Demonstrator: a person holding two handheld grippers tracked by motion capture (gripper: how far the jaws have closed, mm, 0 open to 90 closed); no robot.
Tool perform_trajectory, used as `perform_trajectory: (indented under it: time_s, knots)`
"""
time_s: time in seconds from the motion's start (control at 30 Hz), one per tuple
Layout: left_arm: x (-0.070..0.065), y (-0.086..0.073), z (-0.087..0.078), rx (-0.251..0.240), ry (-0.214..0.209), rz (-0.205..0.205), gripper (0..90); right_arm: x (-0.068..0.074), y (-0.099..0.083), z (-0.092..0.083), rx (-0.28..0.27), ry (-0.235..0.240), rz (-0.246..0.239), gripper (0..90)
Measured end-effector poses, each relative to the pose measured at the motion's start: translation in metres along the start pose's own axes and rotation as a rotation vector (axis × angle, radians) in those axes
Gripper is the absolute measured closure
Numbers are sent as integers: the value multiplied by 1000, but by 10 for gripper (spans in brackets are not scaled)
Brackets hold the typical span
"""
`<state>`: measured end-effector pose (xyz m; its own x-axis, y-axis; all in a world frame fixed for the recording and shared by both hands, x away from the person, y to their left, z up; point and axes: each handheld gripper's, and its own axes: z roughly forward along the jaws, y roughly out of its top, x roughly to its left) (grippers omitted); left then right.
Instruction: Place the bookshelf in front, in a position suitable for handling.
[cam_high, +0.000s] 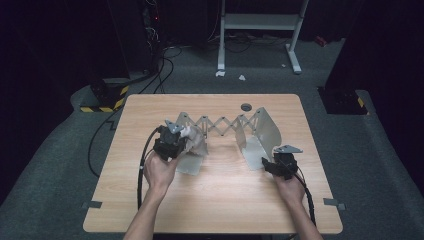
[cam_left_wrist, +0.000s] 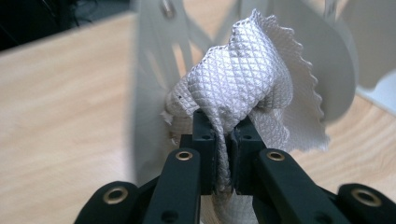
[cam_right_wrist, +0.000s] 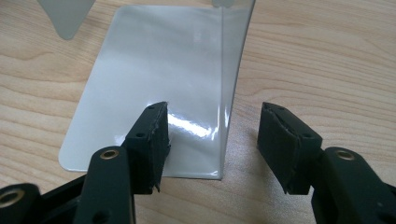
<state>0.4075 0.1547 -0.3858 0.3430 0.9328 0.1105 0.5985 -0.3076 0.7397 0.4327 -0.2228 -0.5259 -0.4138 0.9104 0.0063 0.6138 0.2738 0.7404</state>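
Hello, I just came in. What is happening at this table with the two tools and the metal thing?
A person works at a wooden table with a hand-held gripper in each hand. The left hand-held gripper is shut on a white quilted cloth, holding it bunched against the left end plate of an expanding metal rack. The right hand-held gripper is open, its jaws standing on either side of the upright edge of the rack's right end plate, not pressing on it.
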Motion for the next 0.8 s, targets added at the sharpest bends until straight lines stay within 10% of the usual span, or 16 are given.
perform_trajectory:
  time_s: [0.6,0.8]
  knots:
    - [-26,-68,67,204,-40,25,828,0,1,1,-1,5,-8,437]
    - [-26,-62,70,196,-51,20,828,0,0,1,-1,6,-8,437]
